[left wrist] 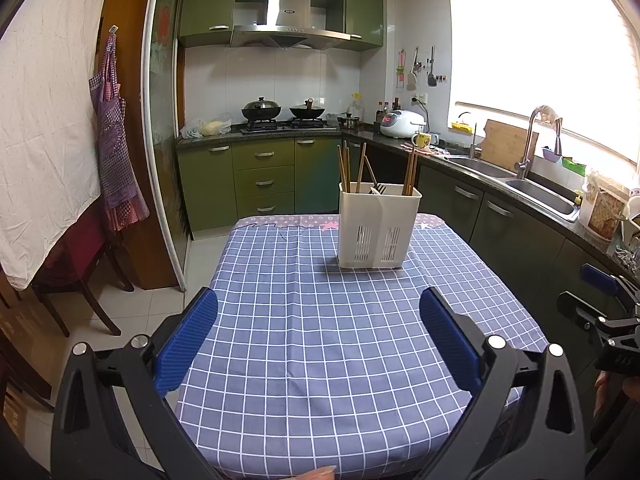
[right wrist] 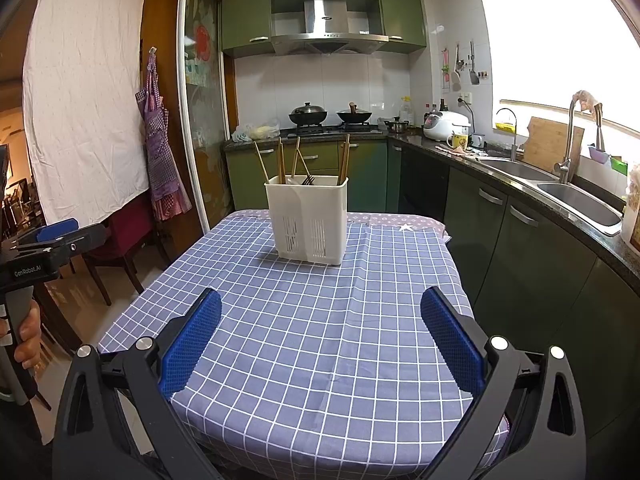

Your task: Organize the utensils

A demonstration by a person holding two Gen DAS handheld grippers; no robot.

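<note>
A white slotted utensil holder (left wrist: 378, 226) (right wrist: 307, 219) stands upright at the far end of the table with the blue checked cloth (left wrist: 320, 340) (right wrist: 320, 320). Several wooden chopsticks (left wrist: 345, 168) (right wrist: 281, 162) and a dark fork (left wrist: 378, 189) (right wrist: 308, 180) stick out of it. My left gripper (left wrist: 320, 320) hangs open over the near part of the table, nothing between its blue pads. My right gripper (right wrist: 320, 320) is also open and empty, well short of the holder. Each gripper shows at the other view's edge.
A kitchen counter with a double sink (left wrist: 520, 184) (right wrist: 560, 188) and tap runs along the right. Green cabinets and a stove with two woks (left wrist: 280, 114) (right wrist: 328, 114) lie behind the table. A dark wooden chair (left wrist: 80, 280) (right wrist: 128, 240) stands to the left.
</note>
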